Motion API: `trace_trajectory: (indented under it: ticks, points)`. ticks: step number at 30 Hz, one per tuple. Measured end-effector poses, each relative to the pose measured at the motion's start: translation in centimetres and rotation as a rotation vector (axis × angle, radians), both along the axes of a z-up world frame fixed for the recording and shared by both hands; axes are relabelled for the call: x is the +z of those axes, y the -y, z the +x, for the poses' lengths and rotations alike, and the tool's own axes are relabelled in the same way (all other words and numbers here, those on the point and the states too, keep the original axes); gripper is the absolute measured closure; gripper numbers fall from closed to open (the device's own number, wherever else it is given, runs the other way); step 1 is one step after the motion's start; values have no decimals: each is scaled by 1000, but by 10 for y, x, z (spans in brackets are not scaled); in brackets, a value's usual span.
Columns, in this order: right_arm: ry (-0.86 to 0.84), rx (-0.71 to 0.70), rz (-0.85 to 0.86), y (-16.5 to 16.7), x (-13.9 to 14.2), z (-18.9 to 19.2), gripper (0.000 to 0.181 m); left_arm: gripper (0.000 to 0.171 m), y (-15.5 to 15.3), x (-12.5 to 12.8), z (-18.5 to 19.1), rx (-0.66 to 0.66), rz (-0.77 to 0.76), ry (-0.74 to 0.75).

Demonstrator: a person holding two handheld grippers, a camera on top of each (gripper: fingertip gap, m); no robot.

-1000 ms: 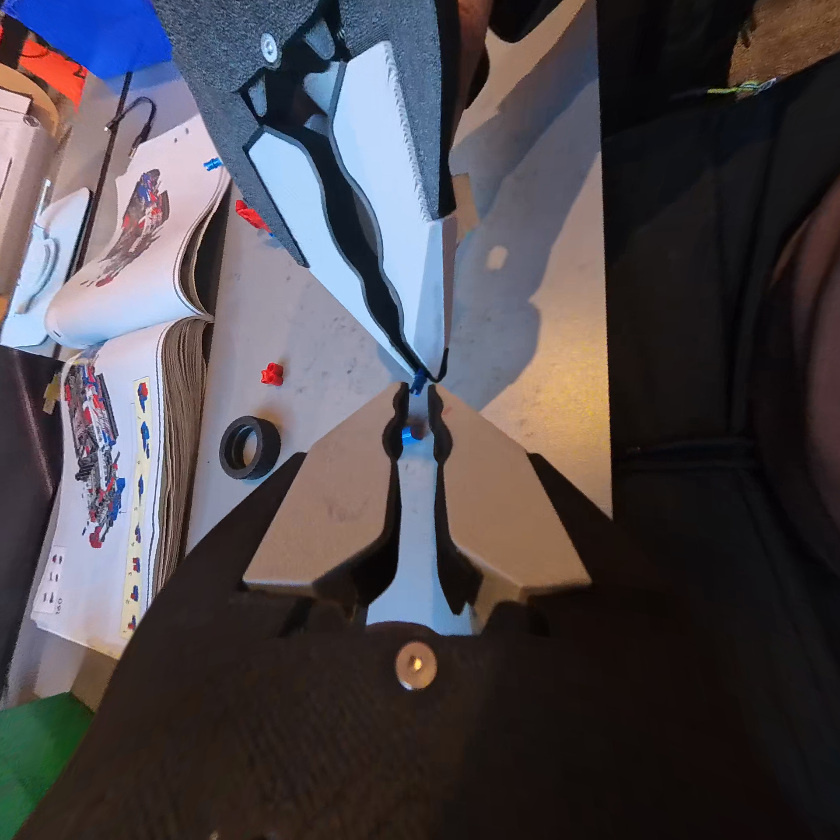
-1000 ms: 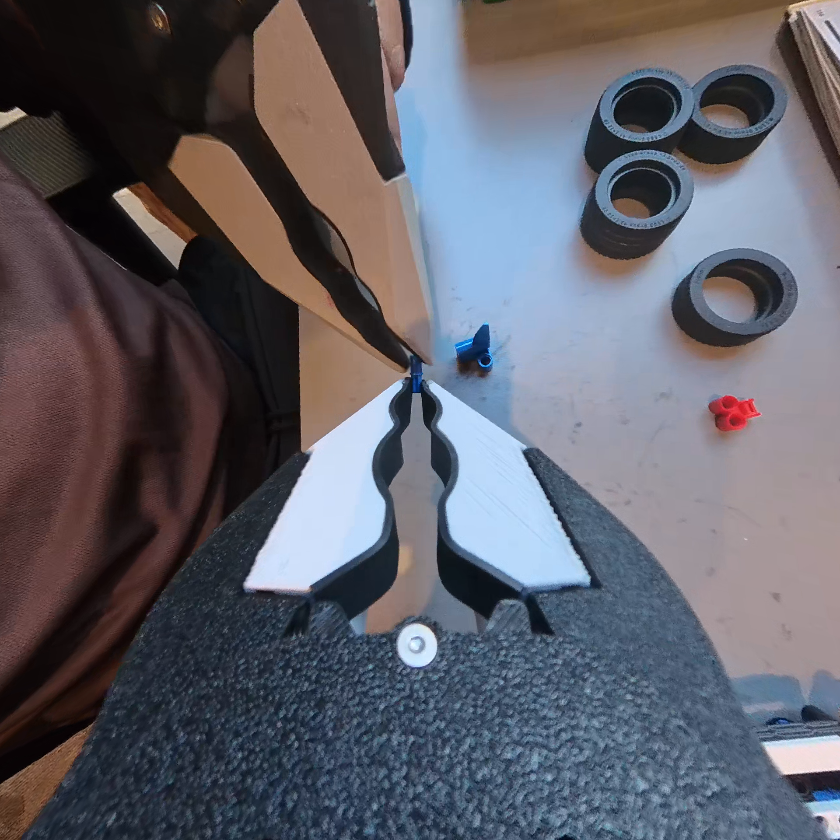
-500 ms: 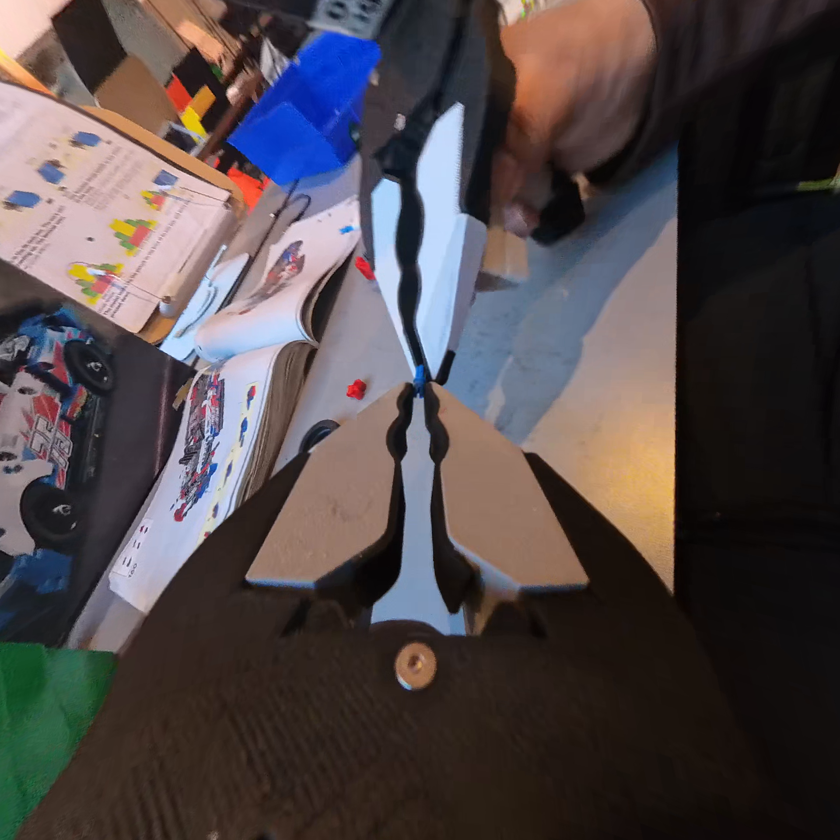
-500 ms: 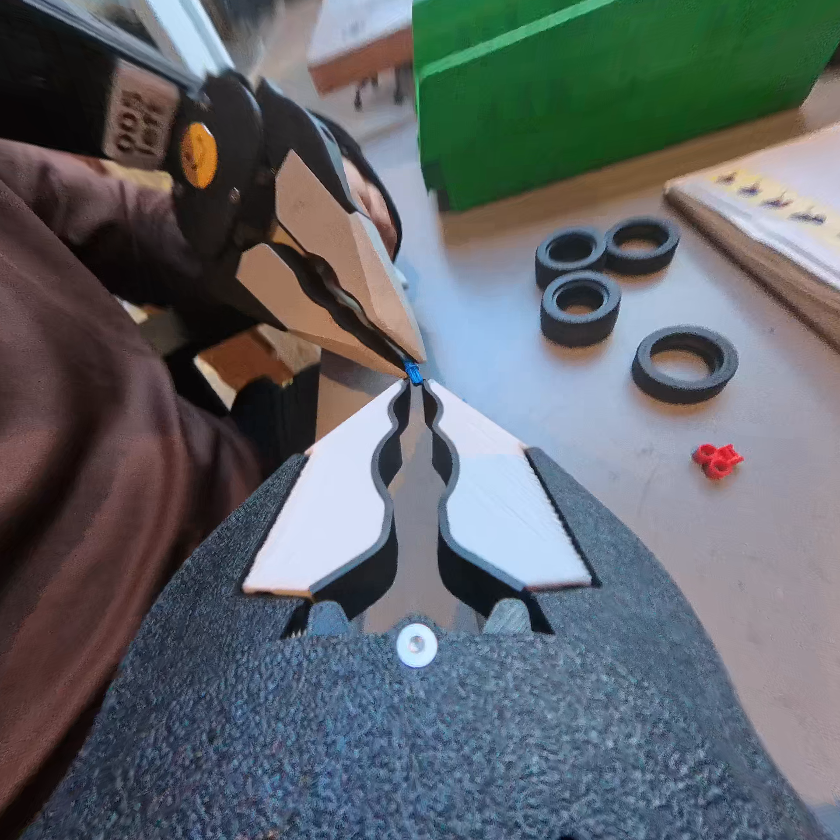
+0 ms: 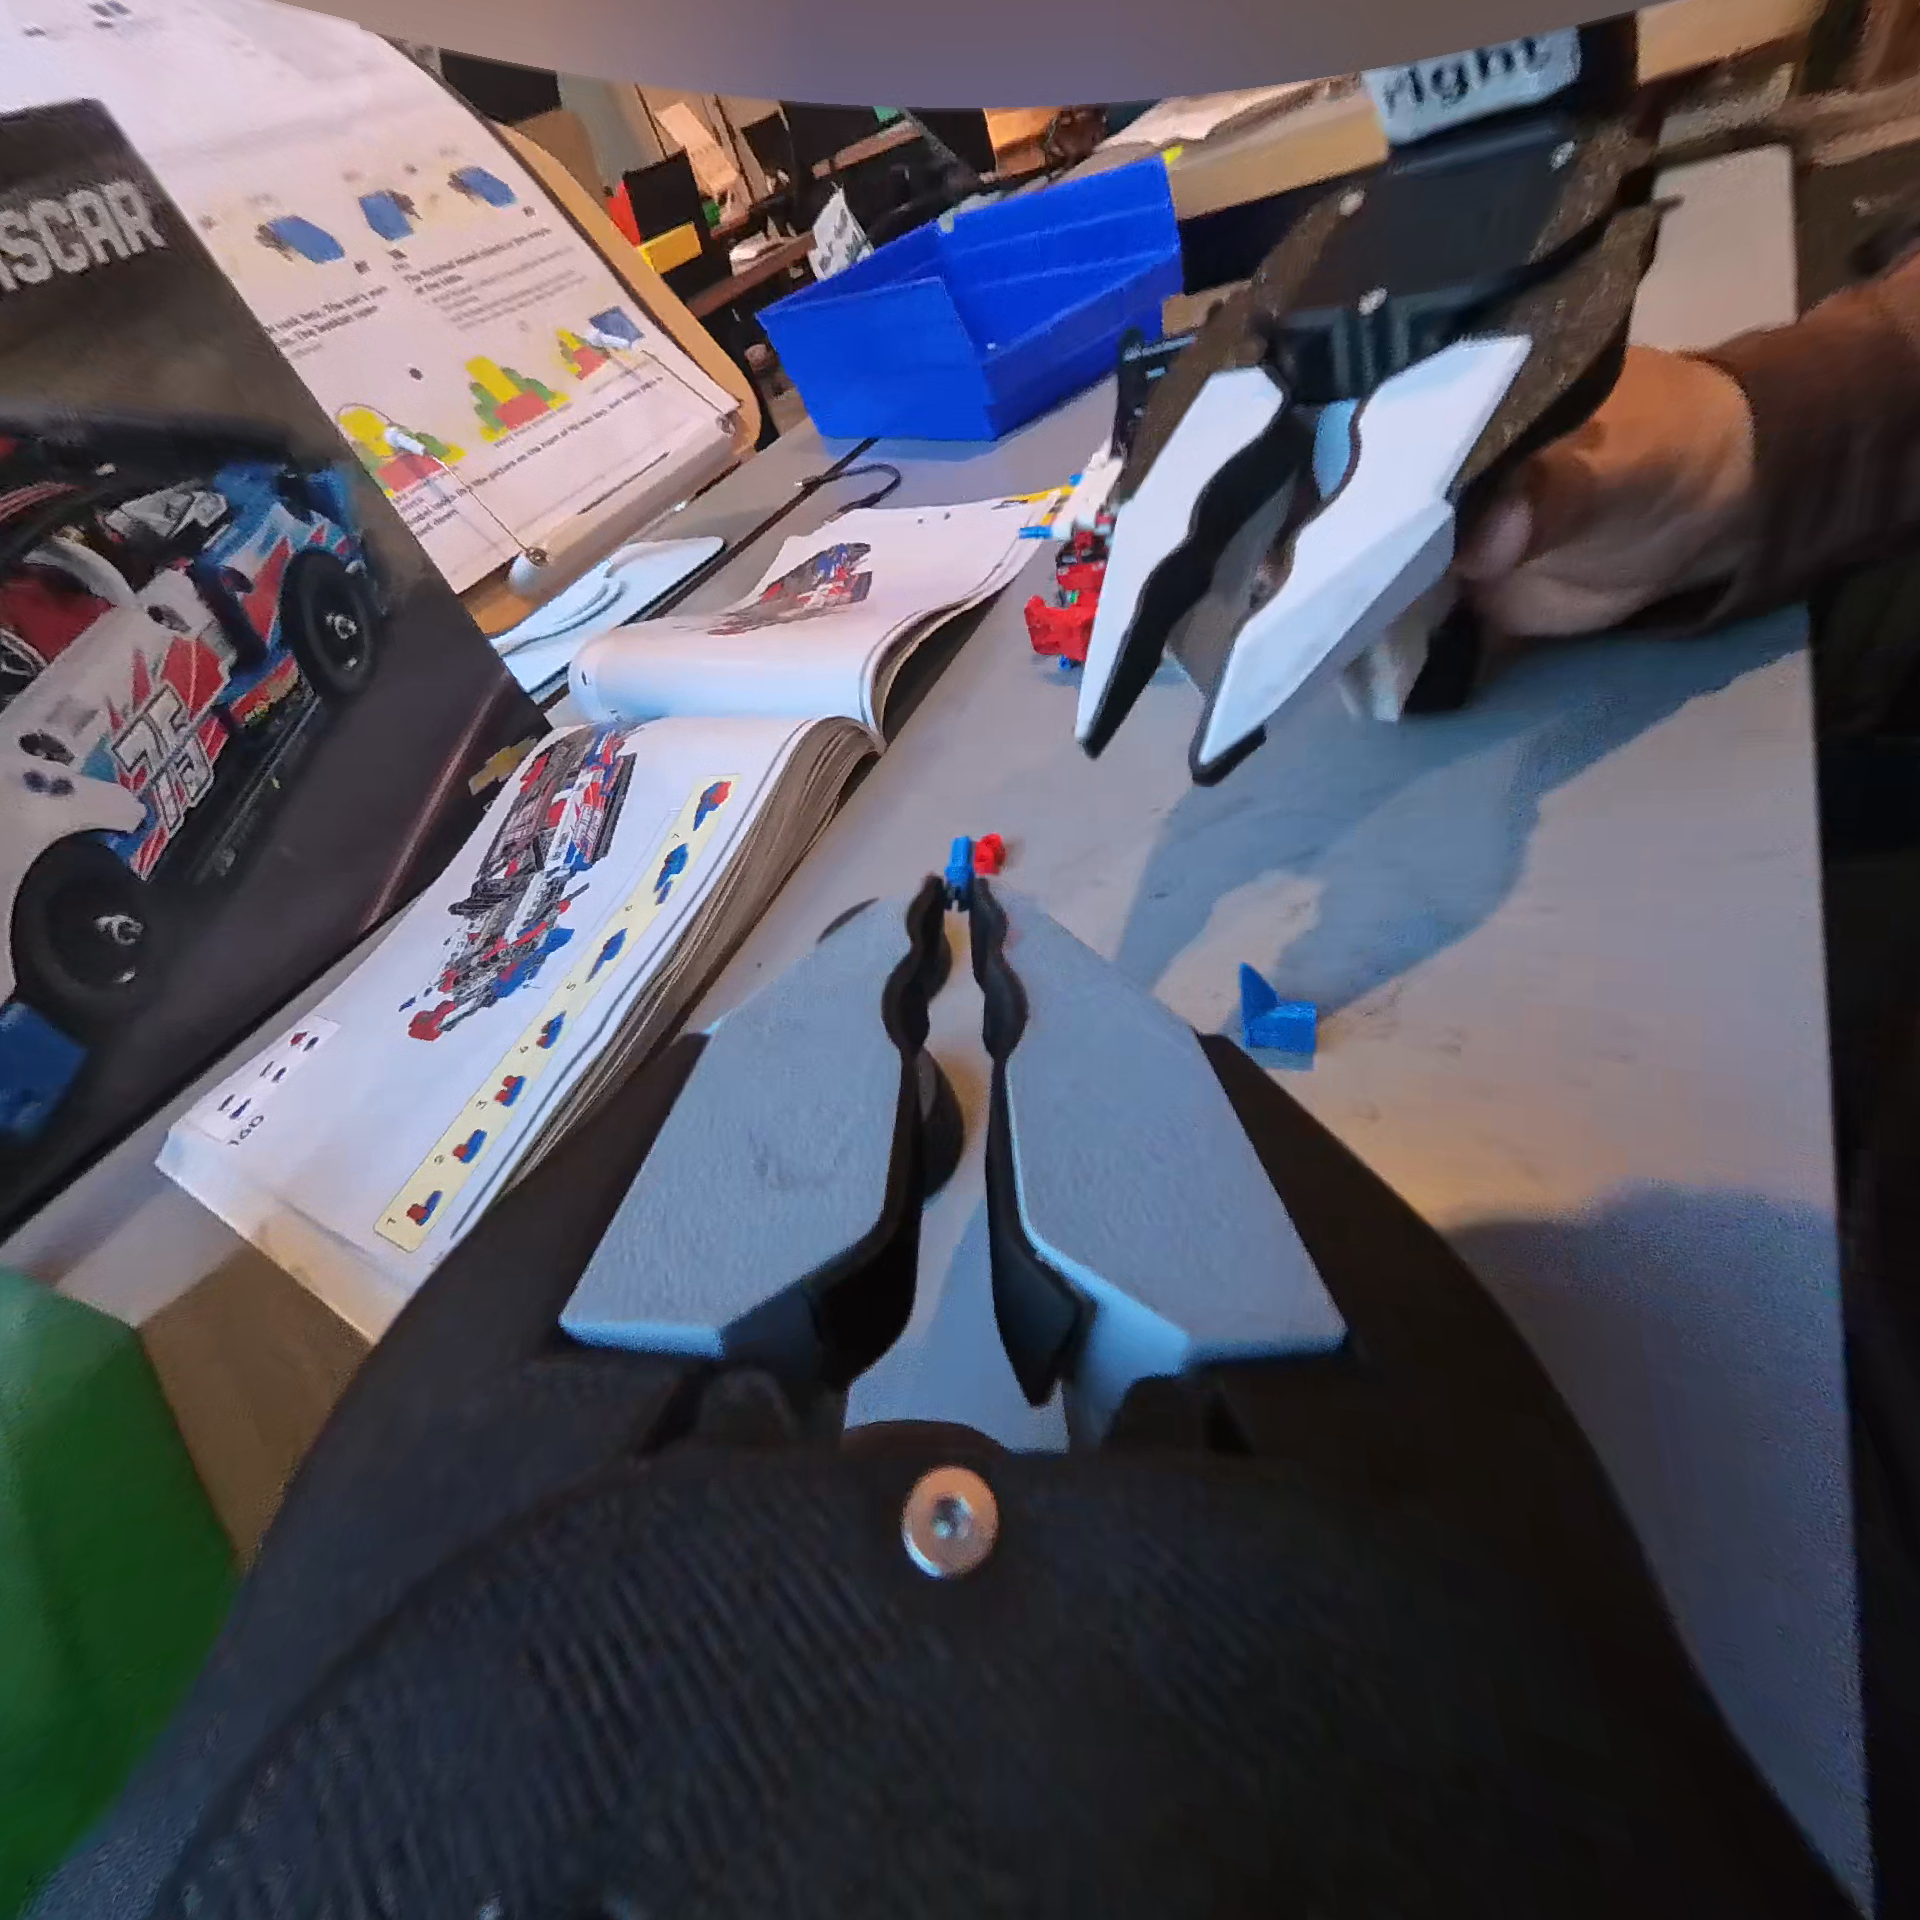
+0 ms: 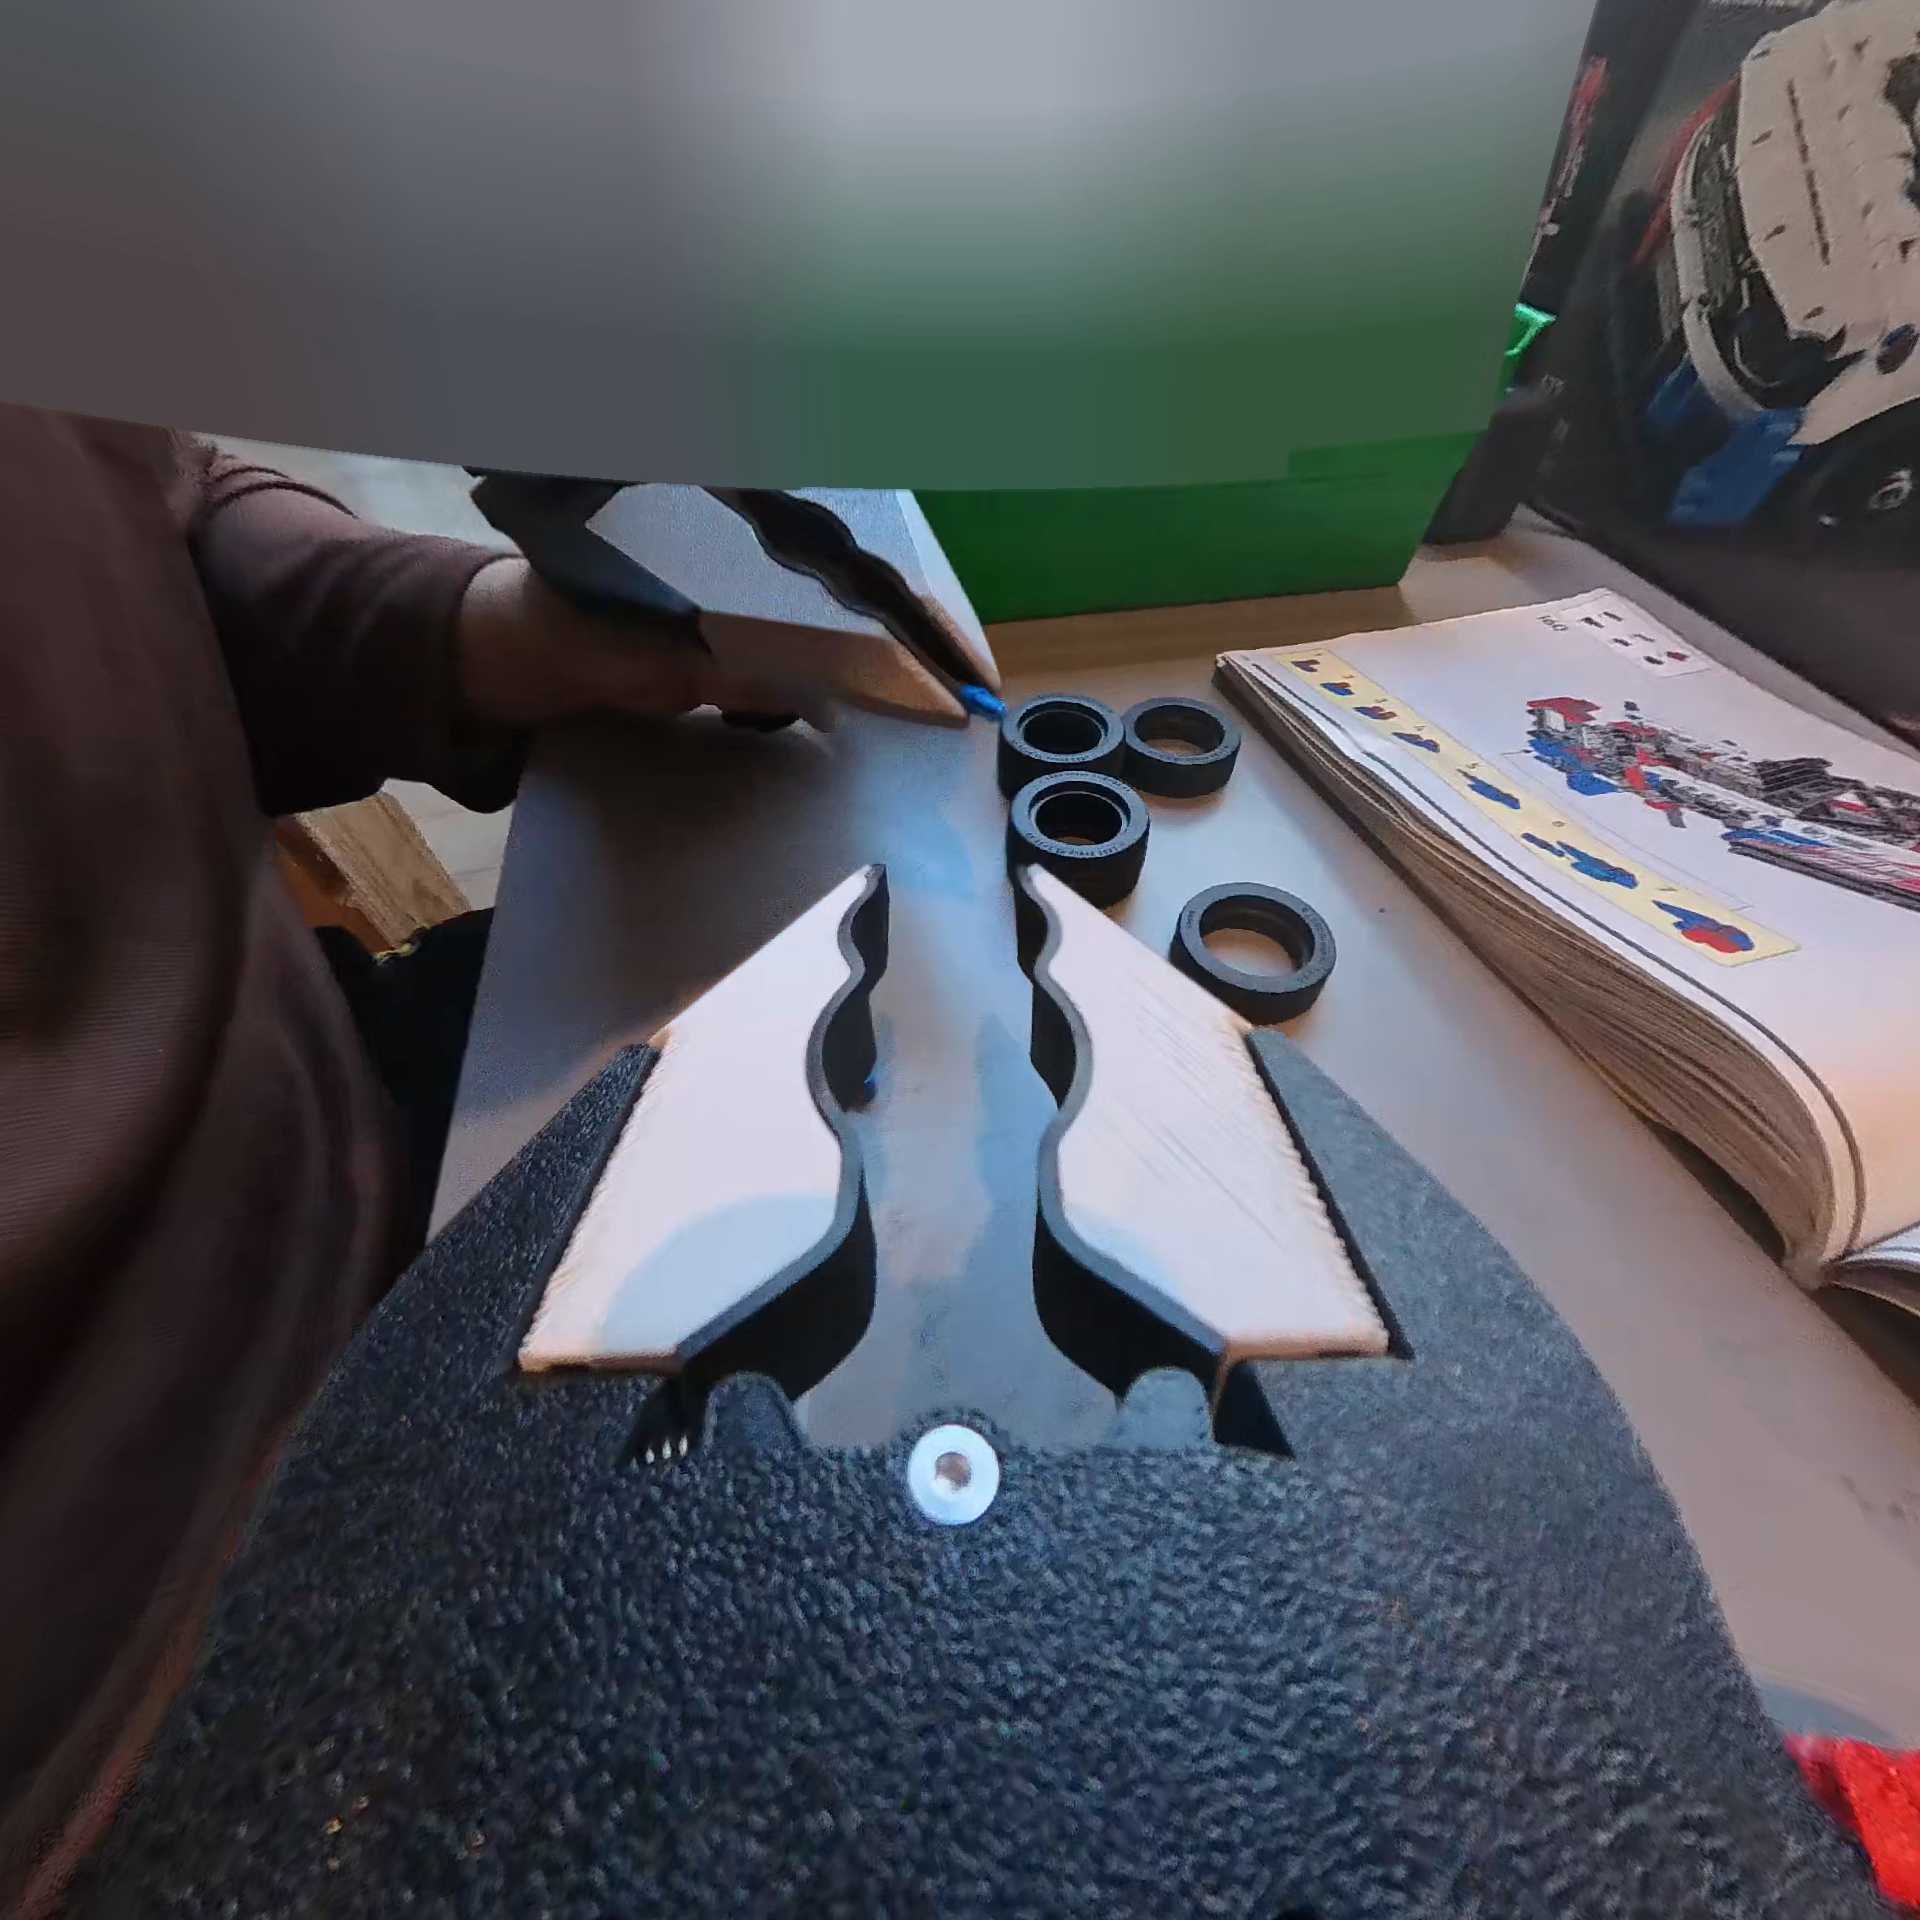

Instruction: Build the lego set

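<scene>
One blue pin (image 5: 958, 868) pinched at left gripper (image 5: 958, 896) tips.

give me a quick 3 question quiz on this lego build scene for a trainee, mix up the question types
1. True or false: the right hand-held gripper is clamped on a black tyre.
2. Multiple choice: what does the left hand-held gripper pinch at its tips? A) small blue pin B) red connector C) black tyre
3. Fill in: ____ black tyres lie on the table beside the open instruction booklet.

Key
1. False: its jaws stand apart with nothing between them.
2. A
3. Four
</scene>
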State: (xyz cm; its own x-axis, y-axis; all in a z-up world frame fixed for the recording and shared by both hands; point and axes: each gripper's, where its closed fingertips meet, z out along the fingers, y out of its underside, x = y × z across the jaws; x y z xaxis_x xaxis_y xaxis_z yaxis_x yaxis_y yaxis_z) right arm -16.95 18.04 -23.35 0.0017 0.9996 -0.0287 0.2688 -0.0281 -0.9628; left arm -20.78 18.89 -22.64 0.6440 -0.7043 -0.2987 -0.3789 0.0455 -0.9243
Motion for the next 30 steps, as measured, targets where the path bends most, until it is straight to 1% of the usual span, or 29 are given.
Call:
trace_trajectory:
  ticks: [3, 6, 7, 10, 17, 23, 27, 30]
  points:
    - [-16, 18, -41, -4, 2, -3, 158, 169, -1, 3, -2, 0, -16, 42]
    - [-50, 46, -73, -4, 7, -2, 158, 169, -1, -1, 0, -5, -23, 29]
    - [-56, 55, -78, -4, 8, -2, 161, 169, -1, -3, 1, -5, -28, 19]
    - [-60, 73, -60, -1, 8, -3, 181, 169, 1, -4, 5, -17, -24, 11]
    - [-53, 39, -17, -2, 7, -3, 181, 169, 6, -3, 8, -28, -3, -6]
    - [-47, 61, -96, 2, 7, -3, 181, 169, 16, 9, 16, -69, 84, 2]
    - [-57, 66, -109, 2, 8, -3, 181, 169, 18, -1, 21, -71, 107, -86]
    - [-58, 55, -123, 2, 8, -7, 181, 169, 16, -4, 20, -64, 114, -108]
